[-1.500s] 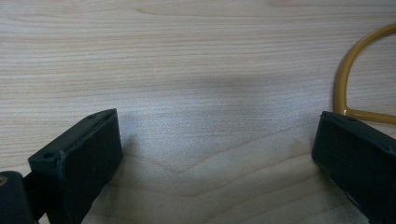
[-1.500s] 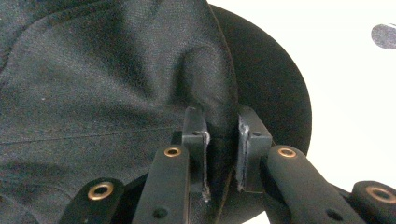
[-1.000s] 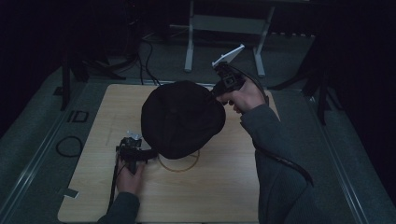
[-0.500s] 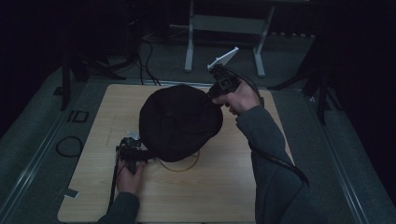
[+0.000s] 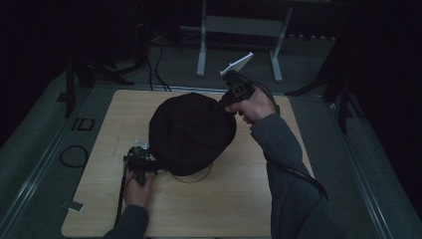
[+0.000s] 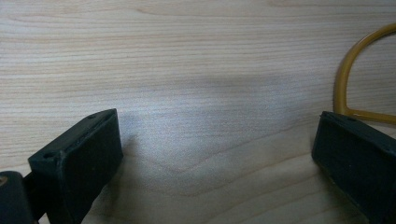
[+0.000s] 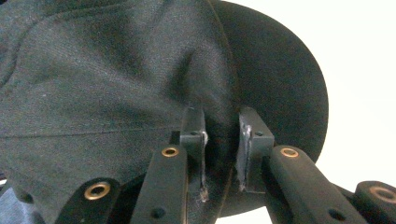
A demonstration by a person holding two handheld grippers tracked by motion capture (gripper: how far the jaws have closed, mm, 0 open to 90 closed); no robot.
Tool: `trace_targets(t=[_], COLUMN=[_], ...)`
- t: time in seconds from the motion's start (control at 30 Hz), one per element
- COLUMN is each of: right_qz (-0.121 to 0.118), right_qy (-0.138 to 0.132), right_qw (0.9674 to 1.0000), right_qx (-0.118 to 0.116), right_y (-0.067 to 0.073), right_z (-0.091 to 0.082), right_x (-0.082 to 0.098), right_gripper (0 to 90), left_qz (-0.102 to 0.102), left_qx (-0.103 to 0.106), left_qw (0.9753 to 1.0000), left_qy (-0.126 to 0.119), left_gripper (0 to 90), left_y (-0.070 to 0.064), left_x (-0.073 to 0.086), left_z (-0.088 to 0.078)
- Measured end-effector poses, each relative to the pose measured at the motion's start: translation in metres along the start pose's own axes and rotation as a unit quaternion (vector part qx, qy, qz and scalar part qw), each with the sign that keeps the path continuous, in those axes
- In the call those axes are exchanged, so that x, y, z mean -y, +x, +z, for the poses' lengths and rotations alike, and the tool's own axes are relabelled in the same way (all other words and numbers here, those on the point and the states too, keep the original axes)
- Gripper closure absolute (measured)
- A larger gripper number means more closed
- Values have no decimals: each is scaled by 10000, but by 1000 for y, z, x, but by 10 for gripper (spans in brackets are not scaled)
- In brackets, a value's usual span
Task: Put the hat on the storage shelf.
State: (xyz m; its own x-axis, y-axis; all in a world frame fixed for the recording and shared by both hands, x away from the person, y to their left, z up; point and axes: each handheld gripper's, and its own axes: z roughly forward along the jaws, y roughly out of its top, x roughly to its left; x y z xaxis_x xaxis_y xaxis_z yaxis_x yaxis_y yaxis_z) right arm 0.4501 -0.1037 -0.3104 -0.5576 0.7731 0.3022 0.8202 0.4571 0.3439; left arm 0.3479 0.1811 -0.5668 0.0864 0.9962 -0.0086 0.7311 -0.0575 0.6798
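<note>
Your right tongs (image 5: 222, 105) pinch the black cap (image 5: 191, 132) at its far right edge, holding it above the counter (image 5: 239, 199). Your left tongs (image 5: 144, 162) gape wide with nothing between them, just left of the cap, beside a yellow ring (image 6: 348, 79).

One camera overlooks the table (image 5: 199, 214) from above; two ride close behind each tool.

Yellow ring (image 5: 199, 175) mostly under the black hat (image 5: 191, 132).
</note>
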Motion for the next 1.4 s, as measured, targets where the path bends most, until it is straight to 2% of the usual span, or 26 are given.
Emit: trace_targets(t=[0.43, 0.67, 0.97, 1.17, 1.4], right_qz=[26, 123, 96, -59, 15], right_qy=[98, -61, -73, -61, 1], right_qw=[9999, 9998, 9999, 9999, 10000], right_qx=[-117, -127, -9, 78, 58], right_y=[-4, -13, -22, -31, -44], right_z=[10, 7, 5, 10, 14], right_x=[1, 4, 12, 21, 30], right_gripper=[691, 637, 637, 676, 669], left_qz=[-9, -13, -7, -8, -8], left_qx=[-13, 5, -2, 5, 5], left_qw=[10000, 10000, 10000, 10000, 10000], left_qy=[-20, -16, -6, -3, -3], left_gripper=[12, 12, 12, 12, 12], left_y=[-1, -1, -1, -1, -1], left_x=[0, 0, 0, 0, 0], left_z=[0, 0, 0, 0, 0])
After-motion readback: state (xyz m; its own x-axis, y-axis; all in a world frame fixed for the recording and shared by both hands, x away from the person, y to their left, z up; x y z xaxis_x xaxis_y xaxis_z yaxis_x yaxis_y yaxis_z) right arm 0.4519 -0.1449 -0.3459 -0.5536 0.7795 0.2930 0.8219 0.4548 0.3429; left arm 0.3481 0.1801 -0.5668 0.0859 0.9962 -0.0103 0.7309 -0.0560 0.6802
